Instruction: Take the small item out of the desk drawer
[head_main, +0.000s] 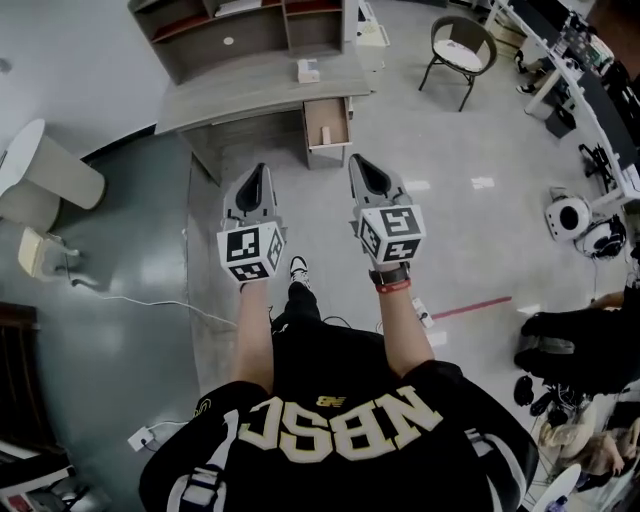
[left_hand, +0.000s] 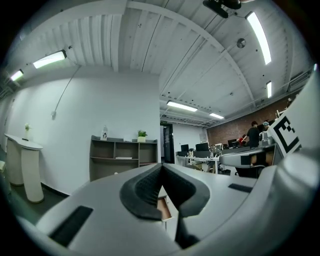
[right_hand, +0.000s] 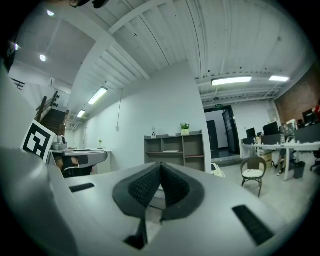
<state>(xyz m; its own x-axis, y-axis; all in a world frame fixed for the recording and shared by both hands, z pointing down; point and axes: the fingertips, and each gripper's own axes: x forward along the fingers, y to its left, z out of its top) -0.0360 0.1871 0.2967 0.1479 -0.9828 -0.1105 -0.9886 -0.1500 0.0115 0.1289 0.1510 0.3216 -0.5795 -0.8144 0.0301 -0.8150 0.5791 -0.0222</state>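
Note:
A grey desk (head_main: 250, 90) with a shelf unit stands ahead of me in the head view. Its drawer (head_main: 327, 122) is pulled open, and a small tan item (head_main: 325, 135) stands inside it. My left gripper (head_main: 257, 172) and right gripper (head_main: 358, 162) are held side by side in the air, short of the drawer and apart from it. Both are shut with nothing between their pads. In the left gripper view the drawer (left_hand: 164, 207) shows just below the closed left gripper (left_hand: 161, 167). The right gripper (right_hand: 160, 167) points at the shelf unit (right_hand: 175, 150).
A small white box (head_main: 308, 70) lies on the desk top. A wicker chair (head_main: 462, 50) stands to the right of the desk, a white pedestal stand (head_main: 45, 175) to the left. A cable and power strip (head_main: 140, 438) lie on the floor. Office desks (head_main: 580, 70) line the right side.

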